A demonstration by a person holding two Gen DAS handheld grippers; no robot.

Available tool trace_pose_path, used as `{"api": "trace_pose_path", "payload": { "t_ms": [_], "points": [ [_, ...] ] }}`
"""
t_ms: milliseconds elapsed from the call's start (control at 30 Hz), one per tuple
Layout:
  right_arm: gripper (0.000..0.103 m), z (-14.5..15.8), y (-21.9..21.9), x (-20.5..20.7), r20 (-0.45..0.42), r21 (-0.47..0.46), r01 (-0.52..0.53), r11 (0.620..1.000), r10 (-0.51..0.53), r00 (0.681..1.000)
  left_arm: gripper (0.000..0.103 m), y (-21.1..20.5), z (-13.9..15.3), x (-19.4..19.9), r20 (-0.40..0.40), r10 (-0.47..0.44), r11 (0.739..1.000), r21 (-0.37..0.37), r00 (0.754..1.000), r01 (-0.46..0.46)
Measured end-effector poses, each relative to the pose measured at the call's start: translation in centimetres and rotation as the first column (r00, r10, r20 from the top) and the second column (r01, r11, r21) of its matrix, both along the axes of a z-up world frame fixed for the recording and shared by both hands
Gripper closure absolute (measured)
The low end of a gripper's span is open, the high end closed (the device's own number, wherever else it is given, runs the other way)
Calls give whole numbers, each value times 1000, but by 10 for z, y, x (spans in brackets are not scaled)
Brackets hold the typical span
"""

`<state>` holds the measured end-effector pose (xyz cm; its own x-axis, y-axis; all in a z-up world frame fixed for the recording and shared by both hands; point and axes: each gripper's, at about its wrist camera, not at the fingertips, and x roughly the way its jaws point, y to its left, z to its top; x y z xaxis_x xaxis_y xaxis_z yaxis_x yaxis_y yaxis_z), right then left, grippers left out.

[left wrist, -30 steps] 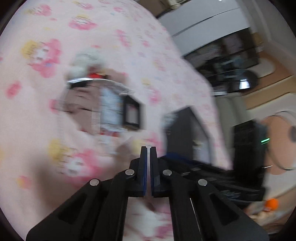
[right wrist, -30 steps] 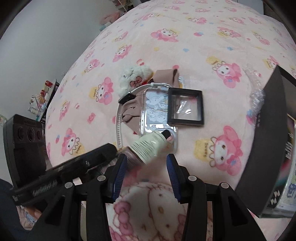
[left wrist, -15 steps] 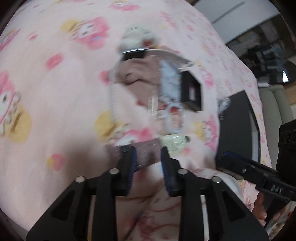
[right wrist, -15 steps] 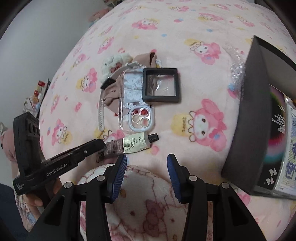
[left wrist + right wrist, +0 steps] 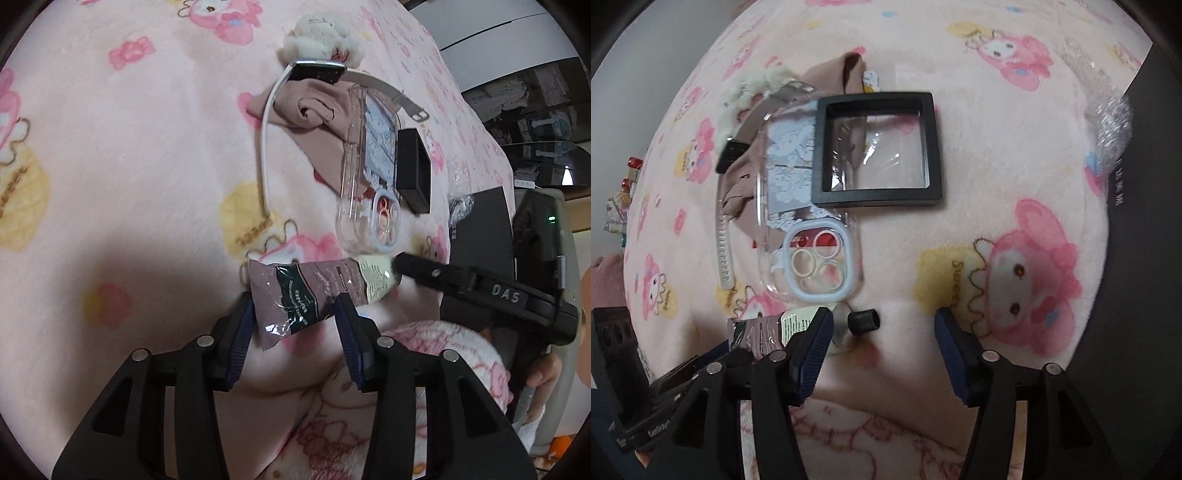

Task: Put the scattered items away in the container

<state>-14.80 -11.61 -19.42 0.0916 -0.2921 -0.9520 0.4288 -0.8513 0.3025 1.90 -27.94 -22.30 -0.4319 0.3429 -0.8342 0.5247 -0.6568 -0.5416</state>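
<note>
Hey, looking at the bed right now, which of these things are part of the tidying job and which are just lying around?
Part of the job:
- cream tube, between the left claw's opening jaws
- clear phone case
- black square frame
- white watch
- brown cloth
- fluffy toy
- dark box, likely the container

Just lying about:
- pink blanket
- bubble wrap

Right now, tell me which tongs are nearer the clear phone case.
Right. The right tongs are opening just below the clear phone case; the left tongs straddle the cream tube, farther back.
</note>
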Motion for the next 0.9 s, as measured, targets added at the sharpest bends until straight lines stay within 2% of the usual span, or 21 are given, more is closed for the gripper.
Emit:
{"api": "trace_pose_path", "payload": {
  "t_ms": [100,200,300,367,467,600,700,800,867,900],
  "points": [
    [40,-12,-3,-5,58,-13,-3,1000,4,998,59,-6,6,-5,-39,1,1000,16,999,-1],
    [40,-9,-4,-2,64,-63,-28,998,32,997,59,-13,13,-8,-77,12,1000,18,997,-10],
    [40,-2,-5,7,70,-123,-56,991,65,995,59,-13,9,-6,-45,9,1000,-8,999,-9],
    [40,-2,-3,9,55,-99,-44,994,50,997,59,-12,2,-2,-8,3,1000,-27,1000,-3],
    [40,-4,0,8,26,-45,-22,999,23,999,59,-14,-1,0,-11,14,1000,-13,1000,-14],
    [37,-14,-7,6,54,-15,-51,999,52,997,59,-13,-2,-7,15,22,1000,-18,1000,-21],
    [35,-17,-13,5,83,-38,-90,995,92,992,59,-13,4,-8,3,22,1000,-21,1000,-22],
    [35,-10,-16,10,97,-108,-96,990,107,989,59,-16,11,-1,-23,41,999,-24,999,-42],
    [35,-3,-18,14,72,-119,-96,988,105,992,59,-18,10,5,-7,56,998,-43,998,-56],
    [35,-1,-18,17,41,-93,-99,991,103,994,59,-20,7,6,6,58,997,-47,998,-57]
  ]
}}
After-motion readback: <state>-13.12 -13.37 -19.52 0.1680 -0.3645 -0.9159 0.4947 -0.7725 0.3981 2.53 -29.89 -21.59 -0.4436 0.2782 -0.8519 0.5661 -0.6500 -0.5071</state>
